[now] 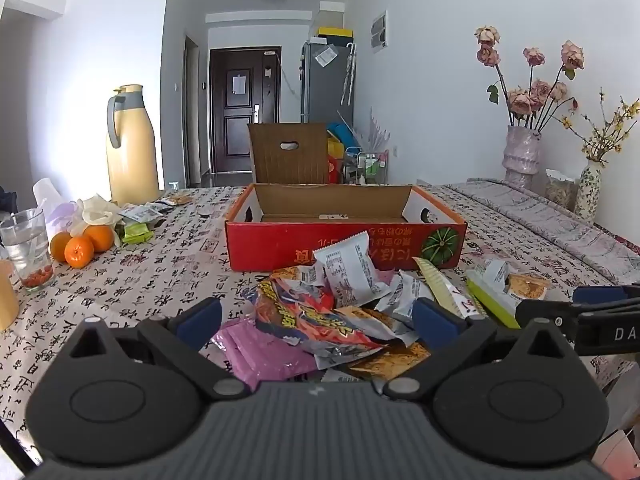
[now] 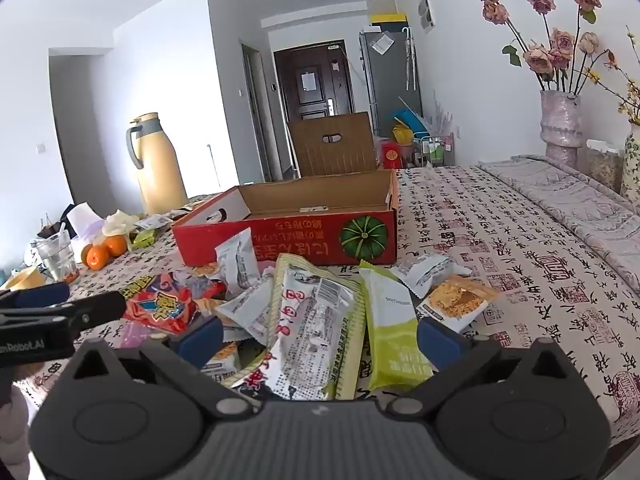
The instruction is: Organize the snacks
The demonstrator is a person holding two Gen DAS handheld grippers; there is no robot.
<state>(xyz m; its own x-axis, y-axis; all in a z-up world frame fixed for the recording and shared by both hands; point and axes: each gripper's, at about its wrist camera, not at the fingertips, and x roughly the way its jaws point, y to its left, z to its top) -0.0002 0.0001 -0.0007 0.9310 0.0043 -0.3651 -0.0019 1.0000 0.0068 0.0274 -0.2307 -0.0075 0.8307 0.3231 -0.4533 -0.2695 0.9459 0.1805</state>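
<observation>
A pile of snack packets (image 1: pixel 352 312) lies on the patterned tablecloth in front of an open, empty red cardboard box (image 1: pixel 344 240), which also shows in the right wrist view (image 2: pixel 288 240). My left gripper (image 1: pixel 318 320) is open, hovering over a pink packet (image 1: pixel 264 352) and an orange-red chip bag (image 1: pixel 312 320). My right gripper (image 2: pixel 320 336) is open above a pale yellow packet (image 2: pixel 316 320) and a lime-green packet (image 2: pixel 392 332). The left gripper's fingers (image 2: pixel 60 308) show at the left of the right wrist view.
Three oranges (image 1: pixel 80 244), a glass (image 1: pixel 26 248) and a yellow thermos jug (image 1: pixel 130 148) stand at the left. Vases with dried flowers (image 1: pixel 520 152) stand at the right wall. Small packets (image 1: pixel 140 216) lie behind the oranges.
</observation>
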